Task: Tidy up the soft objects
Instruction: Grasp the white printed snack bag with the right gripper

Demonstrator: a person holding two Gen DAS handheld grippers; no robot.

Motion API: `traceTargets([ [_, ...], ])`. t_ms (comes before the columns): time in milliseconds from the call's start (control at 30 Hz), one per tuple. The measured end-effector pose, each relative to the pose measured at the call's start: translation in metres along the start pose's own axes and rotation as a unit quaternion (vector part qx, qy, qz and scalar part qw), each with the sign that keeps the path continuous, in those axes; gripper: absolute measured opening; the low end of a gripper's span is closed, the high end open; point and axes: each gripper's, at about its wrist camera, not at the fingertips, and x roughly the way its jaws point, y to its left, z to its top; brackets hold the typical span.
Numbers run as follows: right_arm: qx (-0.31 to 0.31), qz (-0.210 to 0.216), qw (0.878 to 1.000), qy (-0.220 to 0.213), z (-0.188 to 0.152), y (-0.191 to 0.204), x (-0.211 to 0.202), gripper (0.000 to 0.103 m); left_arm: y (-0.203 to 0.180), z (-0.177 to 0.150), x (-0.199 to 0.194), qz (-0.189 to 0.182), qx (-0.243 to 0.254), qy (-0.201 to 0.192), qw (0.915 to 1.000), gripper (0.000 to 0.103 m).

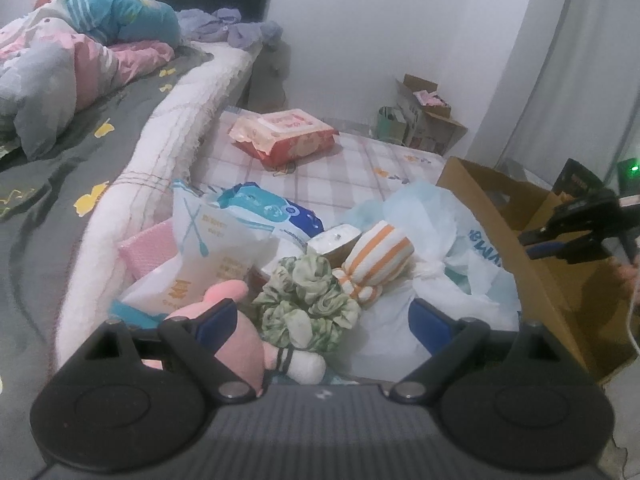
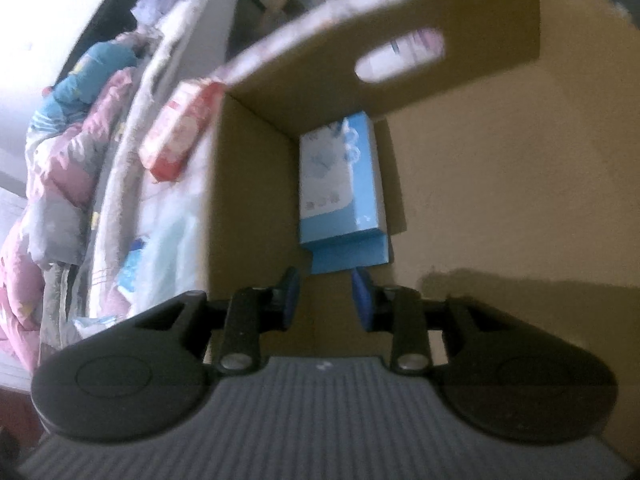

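My left gripper (image 1: 320, 320) stands wide open over a pile of soft things on the checked mat (image 1: 344, 168). A green scrunchie (image 1: 308, 300) lies between its fingers, untouched as far as I can see. A pink plush toy (image 1: 236, 340) sits under the left finger, and an orange-striped cloth bundle (image 1: 376, 256) lies just beyond. My right gripper (image 2: 326, 296) hangs inside the cardboard box (image 2: 480, 200), jaws a little apart with nothing between them. A blue pack (image 2: 344, 184) lies on the box floor just past its fingertips. The right gripper (image 1: 568, 236) also shows over the box (image 1: 532, 248) in the left wrist view.
A red wipes pack (image 1: 284, 136) lies farther back on the mat. White and blue packets (image 1: 224, 232) and a plastic bag (image 1: 460, 240) crowd the pile. The bed (image 1: 80, 160) with rumpled bedding runs along the left. Small cartons (image 1: 420, 120) stand by the wall.
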Motion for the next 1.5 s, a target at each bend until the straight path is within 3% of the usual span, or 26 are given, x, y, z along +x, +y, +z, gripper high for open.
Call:
traceTargets([
  [333, -0.05, 0.091, 0.993, -0.05, -0.047, 0.064, -0.066, 0.03, 0.018, -0.007, -0.027, 0.007, -0.019, -0.037, 0.9991, 0.093],
  [533, -0.079, 0.156, 0.984, -0.027, -0.082, 0.116, -0.064, 0.031, 0.033, -0.011, -0.042, 0.015, -0.029, -0.055, 0.998, 0.093],
  [800, -0.112, 0.203, 0.972, 0.023, -0.118, 0.185, -0.028, 0.031, 0.052, -0.01, -0.043, 0.036, -0.024, -0.068, 0.9967, 0.088],
  [1000, -0.132, 0.197, 0.97, 0.062, -0.126, 0.228, 0.019, 0.035, 0.074, 0.005, -0.02, 0.05, -0.008, -0.047, 0.9976, 0.069],
  [1033, -0.132, 0.192, 0.97, 0.068, -0.125, 0.235, 0.029, 0.04, 0.078, 0.009, -0.015, 0.05, -0.005, -0.042, 0.9979, 0.064],
  [1067, -0.134, 0.187, 0.971, 0.071, -0.124, 0.24, 0.038, 0.046, 0.081, 0.013, -0.01, 0.048, -0.001, -0.038, 0.9981, 0.063],
  [1233, -0.141, 0.157, 0.974, 0.083, -0.107, 0.261, 0.086, 0.052, 0.095, 0.031, 0.027, 0.028, 0.022, 0.004, 0.9994, 0.056],
  [1333, -0.135, 0.145, 0.975, 0.105, -0.096, 0.267, 0.119, 0.052, 0.101, 0.037, 0.049, 0.023, 0.027, 0.033, 0.9988, 0.046],
  [1500, -0.138, 0.145, 0.973, 0.113, -0.088, 0.277, 0.146, 0.052, 0.114, 0.044, 0.071, 0.009, 0.011, 0.061, 0.9981, 0.044],
])
